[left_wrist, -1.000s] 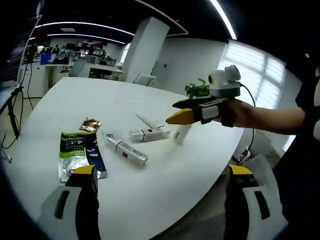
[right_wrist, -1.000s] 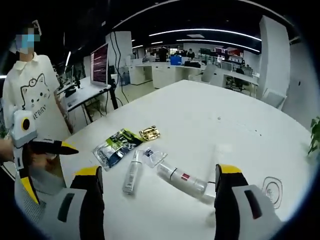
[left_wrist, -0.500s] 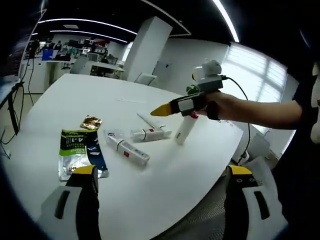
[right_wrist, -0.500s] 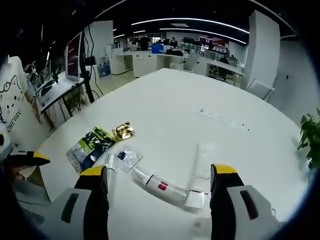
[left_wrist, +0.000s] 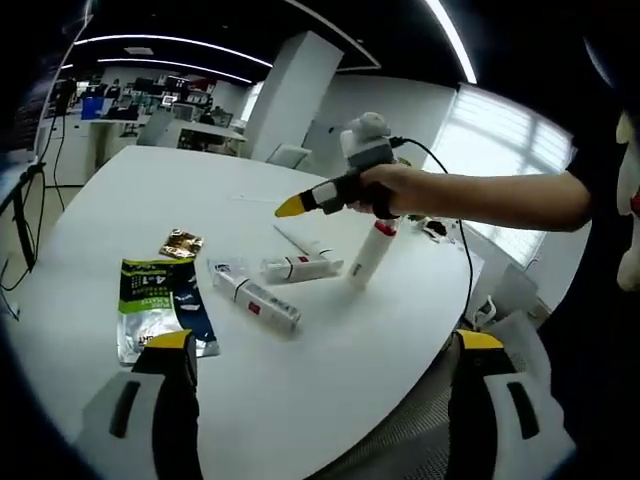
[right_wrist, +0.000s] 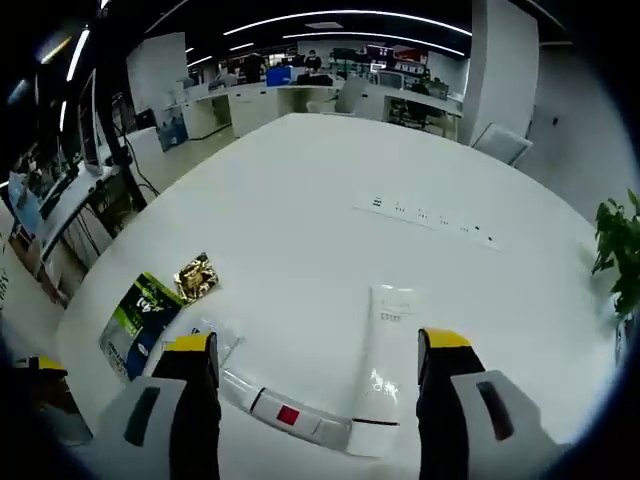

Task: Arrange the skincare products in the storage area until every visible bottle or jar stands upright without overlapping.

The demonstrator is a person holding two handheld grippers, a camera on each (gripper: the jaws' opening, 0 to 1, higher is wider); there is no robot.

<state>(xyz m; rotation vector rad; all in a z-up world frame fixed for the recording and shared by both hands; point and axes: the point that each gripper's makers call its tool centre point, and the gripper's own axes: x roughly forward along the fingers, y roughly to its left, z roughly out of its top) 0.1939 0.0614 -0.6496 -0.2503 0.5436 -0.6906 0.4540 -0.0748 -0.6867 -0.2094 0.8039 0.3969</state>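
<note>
Three white tubes lie near the middle of the round white table [left_wrist: 330, 340]. They are a flat tube [right_wrist: 385, 352], a tube with a red label [left_wrist: 300, 268] and a longer silvery tube [left_wrist: 256, 299]. A white bottle [left_wrist: 367, 254] stands upright just right of them. My right gripper [left_wrist: 290, 207], held in a hand, hovers over the tubes. In its own view the right gripper [right_wrist: 318, 342] is open, and the flat tube lies between its jaws with the red-marked tube [right_wrist: 285, 415] beneath. My left gripper [left_wrist: 325, 342] stands open at the table's near edge, holding nothing.
A green sachet pack [left_wrist: 150, 300], a gold sachet [left_wrist: 180, 245] and a small clear sachet [left_wrist: 226, 271] lie left of the tubes. A socket strip [right_wrist: 425, 213] is set into the table farther on. A potted plant [right_wrist: 622, 250] stands at the right edge.
The right gripper has swung in over the table, from beside the upright bottle to above the lying tubes. The left gripper has stayed put.
</note>
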